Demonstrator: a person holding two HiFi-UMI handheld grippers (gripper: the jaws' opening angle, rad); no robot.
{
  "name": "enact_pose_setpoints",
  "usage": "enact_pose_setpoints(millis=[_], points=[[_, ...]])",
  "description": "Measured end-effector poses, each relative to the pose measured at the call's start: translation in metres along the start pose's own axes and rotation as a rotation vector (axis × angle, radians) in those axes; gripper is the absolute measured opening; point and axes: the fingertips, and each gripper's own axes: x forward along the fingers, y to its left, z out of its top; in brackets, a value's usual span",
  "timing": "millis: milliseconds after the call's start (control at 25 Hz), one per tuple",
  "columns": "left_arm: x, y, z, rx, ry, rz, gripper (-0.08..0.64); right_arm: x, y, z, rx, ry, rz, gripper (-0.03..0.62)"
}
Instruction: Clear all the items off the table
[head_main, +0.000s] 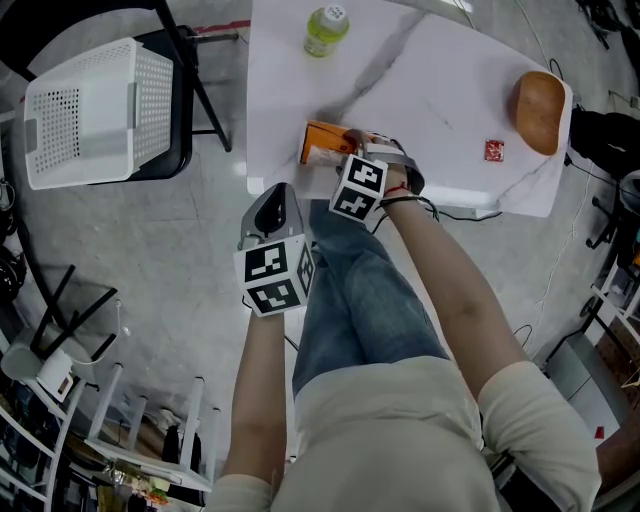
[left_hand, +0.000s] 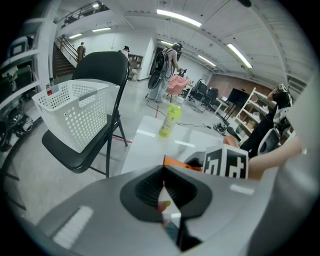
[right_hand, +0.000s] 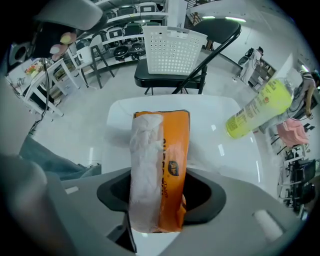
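The orange tissue pack (head_main: 322, 140) lies at the near edge of the white table (head_main: 430, 90), and the right gripper (head_main: 352, 143) is already on it. In the right gripper view the pack fills the gap between fairly wide jaws, apparently pressed on both flanks. Its long axis runs straight out from the gripper toward 12 o'clock, with the white tissue face to 9 o'clock and the orange wrapper to 3 o'clock. The left gripper (head_main: 274, 200) hangs off the table over the floor, at about 7 o'clock from the pack, with its jaws closed and nothing between them. The right gripper is thus the nearer one and the one to carry the pack. The white basket (head_main: 100, 110) on the black folding chair (head_main: 185, 95) lies at about 9 o'clock from the pack, well apart, so the carry would probably swing left across the table's edge. A green bottle (head_main: 326, 28), a brown wooden bowl (head_main: 540, 110) and a small red packet (head_main: 494, 150) are yet to be cleared.
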Motion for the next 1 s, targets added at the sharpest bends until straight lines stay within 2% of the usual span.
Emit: enact_pose_setpoints(millis=[160, 760, 1000], points=[[-0.008, -0.002, 0.003, 0.010, -0.002, 0.005, 0.009, -0.013, -0.005, 0.001, 0.006, 0.005, -0.045, 0.232], [-0.060, -0.009, 0.023, 0.019, -0.039, 0.022, 0.009, -0.085, -0.010, 0.008, 0.049, -0.018, -0.102, 0.218], [-0.083, -0.013, 0.036, 0.009, -0.071, 0.030, 0.009, -0.121, -0.014, 0.014, 0.034, -0.033, -0.136, 0.215]])
